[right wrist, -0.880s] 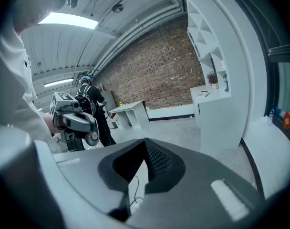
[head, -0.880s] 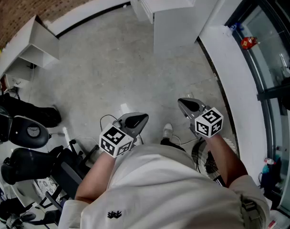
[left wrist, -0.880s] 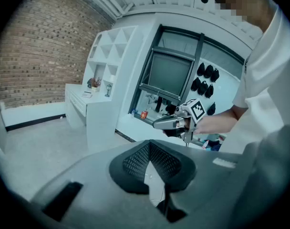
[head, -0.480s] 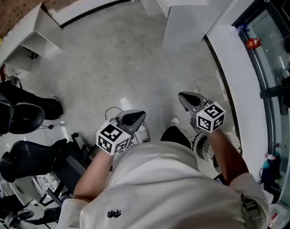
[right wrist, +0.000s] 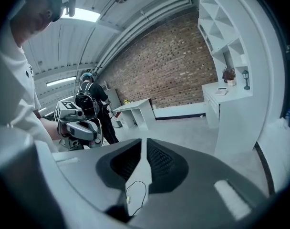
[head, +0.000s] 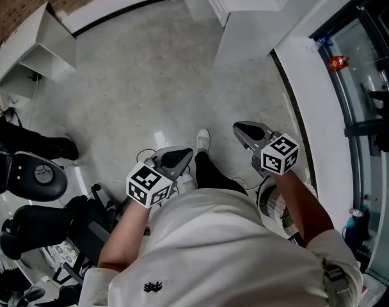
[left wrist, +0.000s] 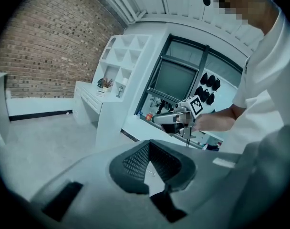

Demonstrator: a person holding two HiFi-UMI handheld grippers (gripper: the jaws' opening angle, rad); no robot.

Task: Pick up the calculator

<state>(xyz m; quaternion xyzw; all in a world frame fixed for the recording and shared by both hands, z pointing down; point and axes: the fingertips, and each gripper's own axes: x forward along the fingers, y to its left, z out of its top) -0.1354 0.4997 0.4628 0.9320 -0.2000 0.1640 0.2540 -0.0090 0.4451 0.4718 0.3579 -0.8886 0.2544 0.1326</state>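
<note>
No calculator shows in any view. In the head view my left gripper (head: 187, 152) and right gripper (head: 238, 128) are held side by side in front of the person's body, above the grey floor, both pointing ahead and slightly down. The left gripper's (left wrist: 149, 143) jaws meet at their tips with nothing between them. Only a thin slit shows between the right gripper's (right wrist: 144, 142) jaws, and it holds nothing. Each gripper view shows the other gripper off to the side: the right gripper (left wrist: 157, 119) and the left gripper (right wrist: 95, 128).
A white desk unit (head: 246, 11) stands ahead, with a white shelf (head: 34, 50) at the far left. Black chairs and gear (head: 28, 178) crowd the left side. A white ledge (head: 316, 101) under windows runs along the right. The person's shoe (head: 203, 139) is on the floor between the grippers.
The person's leg and shoe have swung forward between the grippers, and the floor has shifted in the head view. Both grippers keep their places in front of the body, jaws unchanged.
</note>
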